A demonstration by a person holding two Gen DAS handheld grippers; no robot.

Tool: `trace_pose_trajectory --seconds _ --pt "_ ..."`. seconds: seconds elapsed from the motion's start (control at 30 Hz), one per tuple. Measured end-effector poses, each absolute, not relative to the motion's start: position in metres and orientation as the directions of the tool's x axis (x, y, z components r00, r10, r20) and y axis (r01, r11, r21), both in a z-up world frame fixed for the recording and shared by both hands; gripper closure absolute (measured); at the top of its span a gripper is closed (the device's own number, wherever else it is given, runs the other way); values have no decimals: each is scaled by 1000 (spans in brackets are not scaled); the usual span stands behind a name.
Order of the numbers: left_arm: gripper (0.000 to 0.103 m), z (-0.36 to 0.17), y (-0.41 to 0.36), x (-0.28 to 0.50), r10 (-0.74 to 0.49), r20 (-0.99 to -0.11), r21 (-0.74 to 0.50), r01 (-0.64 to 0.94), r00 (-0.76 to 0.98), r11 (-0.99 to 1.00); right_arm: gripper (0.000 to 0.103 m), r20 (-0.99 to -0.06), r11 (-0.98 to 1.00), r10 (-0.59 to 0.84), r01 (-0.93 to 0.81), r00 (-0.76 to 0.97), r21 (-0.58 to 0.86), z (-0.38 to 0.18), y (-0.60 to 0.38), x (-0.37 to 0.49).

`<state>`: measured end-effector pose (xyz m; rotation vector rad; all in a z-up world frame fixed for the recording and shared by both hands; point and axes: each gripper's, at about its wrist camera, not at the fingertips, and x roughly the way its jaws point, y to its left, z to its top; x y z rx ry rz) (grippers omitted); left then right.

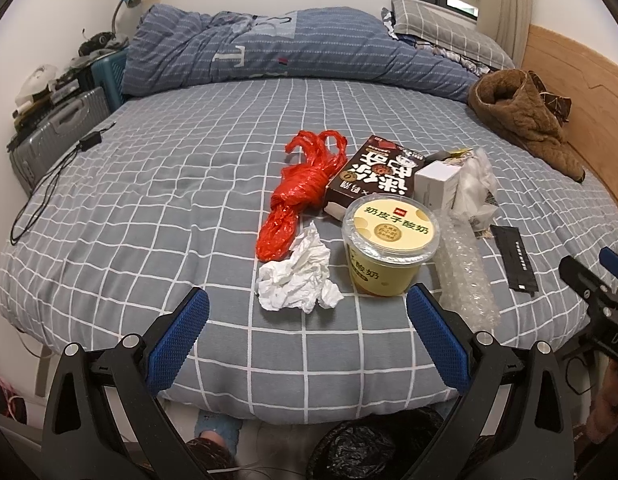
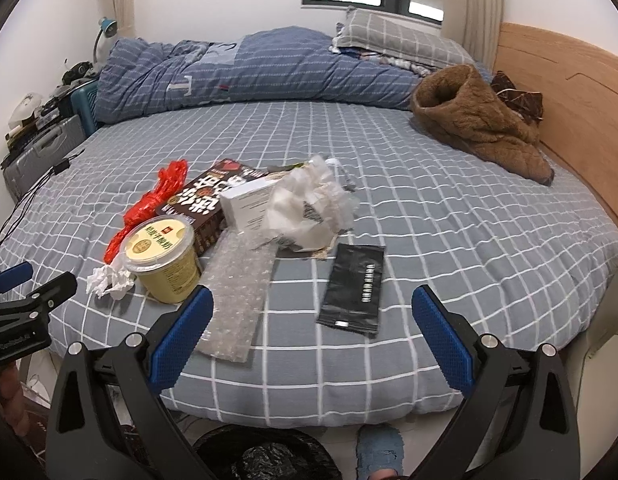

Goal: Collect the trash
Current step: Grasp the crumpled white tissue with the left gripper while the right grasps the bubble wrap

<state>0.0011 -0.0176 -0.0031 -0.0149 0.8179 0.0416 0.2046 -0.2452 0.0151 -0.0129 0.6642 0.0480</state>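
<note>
Trash lies in a cluster on the grey checked bed (image 1: 149, 208). A crumpled white tissue (image 1: 299, 274), a twisted red plastic bag (image 1: 299, 196), a yellow yogurt cup (image 1: 389, 246), a brown snack box (image 1: 375, 174), a white carton (image 1: 439, 186), bubble wrap (image 1: 465, 276) and a black sachet (image 1: 515, 258) show in the left wrist view. My left gripper (image 1: 307, 340) is open just short of the tissue and cup. My right gripper (image 2: 313, 340) is open, with the black sachet (image 2: 355, 290) and bubble wrap (image 2: 237, 300) just beyond its fingers. Crumpled clear wrapping (image 2: 309, 208) sits behind them.
A black bin bag (image 2: 269, 456) gapes on the floor below the bed edge, beside a slippered foot (image 2: 379, 454). A blue duvet (image 2: 249, 72), pillow (image 2: 397, 36) and brown garment (image 2: 481, 120) lie at the far side. A suitcase (image 1: 53, 136) and cable (image 1: 49, 184) are left.
</note>
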Motion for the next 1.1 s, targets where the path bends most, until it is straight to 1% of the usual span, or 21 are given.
trace_pose_trajectory --seconds 0.33,0.57,0.77,0.87,0.93,0.97,1.03,1.07,1.1 --pt "7 -37 0 31 44 -775 6 -62 631 998 8 -667 996 73 -94 741 4 -14 -208 240" --pt "11 -58 9 46 23 -799 -14 -57 601 998 8 -705 993 87 -114 704 10 -36 -192 261" --pt "20 -67 13 55 -3 -807 -36 -43 590 998 15 -734 992 106 -125 670 29 -52 -182 274" --pt "31 -74 12 58 -20 -819 -40 -23 574 999 23 -753 990 121 -130 646 47 -60 -180 280" --pt "42 -77 11 60 -33 -825 -48 -11 564 999 31 -762 989 132 -132 633 61 -64 -179 283" --pt "44 -79 11 61 -41 -827 -53 -5 560 999 32 -767 989 135 -130 627 68 -66 -180 284" --pt "55 -82 9 61 -50 -828 -57 5 559 998 40 -774 989 142 -125 618 82 -70 -181 286" --pt "58 -83 7 61 -51 -828 -55 10 558 998 43 -773 989 140 -121 619 82 -70 -181 286" --pt "64 -84 6 62 -51 -829 -52 14 557 999 48 -772 989 139 -120 620 81 -71 -182 287"
